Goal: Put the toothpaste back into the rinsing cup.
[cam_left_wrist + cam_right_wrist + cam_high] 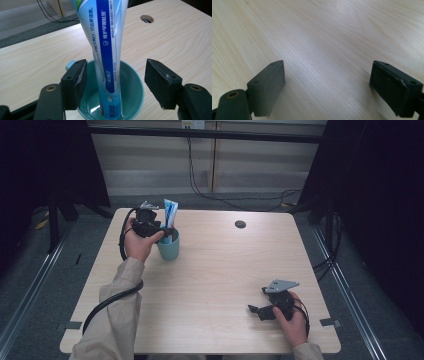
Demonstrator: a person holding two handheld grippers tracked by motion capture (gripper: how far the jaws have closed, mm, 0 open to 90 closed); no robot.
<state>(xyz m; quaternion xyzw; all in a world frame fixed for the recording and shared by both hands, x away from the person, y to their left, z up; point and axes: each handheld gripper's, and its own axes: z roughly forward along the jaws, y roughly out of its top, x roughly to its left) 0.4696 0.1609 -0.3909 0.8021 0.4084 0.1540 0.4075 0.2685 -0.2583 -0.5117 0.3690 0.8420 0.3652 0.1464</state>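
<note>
At the far left of the worktop (210,285), a toothpaste tube (106,50) stands in a teal cup (132,100), leaning slightly, its blue-and-white end rising above the rim. Left tool (116,82) straddles the cup top, jaws spread, pads clear of the tube on both sides: released. Right tool (327,87) rests low over bare wood near the front right corner, jaws wide apart, nothing between them.

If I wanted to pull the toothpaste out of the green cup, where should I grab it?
Probably grab the toothpaste tube on the flat middle part that sticks up above the teal cup. It stands nearly upright, bottom end inside the cup, so come from the side, one jaw on each flat face, then lift straight up. The left gripper already has its jaws open either side of the tube, not touching it.
</note>
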